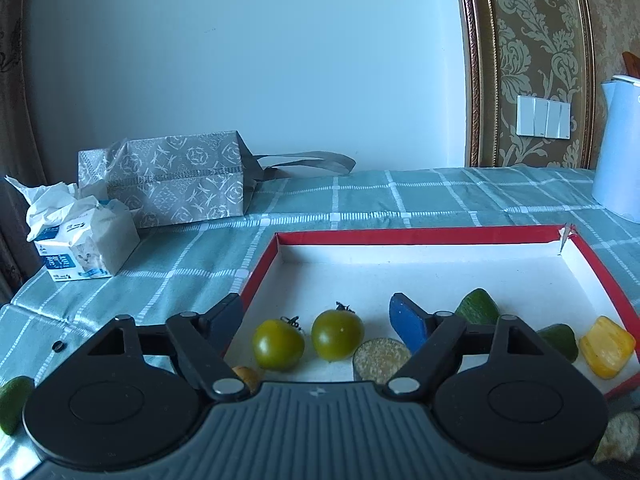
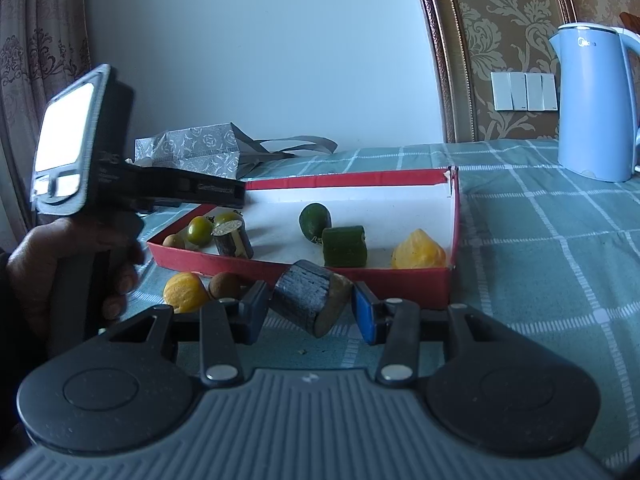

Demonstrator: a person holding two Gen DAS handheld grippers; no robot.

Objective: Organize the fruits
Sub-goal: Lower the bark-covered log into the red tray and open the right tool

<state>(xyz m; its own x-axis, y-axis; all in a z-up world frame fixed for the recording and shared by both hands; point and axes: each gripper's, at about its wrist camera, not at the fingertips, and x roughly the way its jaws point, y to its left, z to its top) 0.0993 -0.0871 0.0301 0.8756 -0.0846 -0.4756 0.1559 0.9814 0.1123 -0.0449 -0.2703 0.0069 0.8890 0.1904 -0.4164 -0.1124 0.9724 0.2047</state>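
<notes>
The right gripper (image 2: pixel 311 307) is nearest, its fingers clenched on a dark, rough-skinned cylindrical chunk (image 2: pixel 310 298) with a pale cut face, held tilted just in front of the red box (image 2: pixel 360 276). In front of the box's left corner, on the worktop (image 2: pixel 560 260) with its teal checked cloth, lie a knobbly yellow fruit (image 2: pixel 186 291) and a small round brown fruit (image 2: pixel 225 285), touching each other.

The box is a shallow cardboard tray, red outside and white inside. Along its near wall sit a blocky green piece (image 2: pixel 344 246) and a bumpy yellow segment (image 2: pixel 418 255). Toward its left end a second dark cylinder (image 2: pixel 232 237) with a speckled pale top stands beside two smooth round green tomatoes (image 1: pixel 308 340) with dried stems, and a small brown fruit (image 2: pixel 174 241) lies in the left corner. A rounded dark green fruit (image 2: pixel 315 221) sits nearer the box's middle.

The left gripper (image 1: pixel 320 320), gripped by a hand (image 2: pixel 60 268), hangs over the box's left end, its fingers released and wide either side of the tomatoes, touching neither.

Behind the box lie a patterned grey fabric bag (image 1: pixel 172 180) on its side and, left of it, a crumpled tissue pack (image 1: pixel 80 240). Behind the box's right end stands a smooth pale blue kettle (image 2: pixel 592 108).
</notes>
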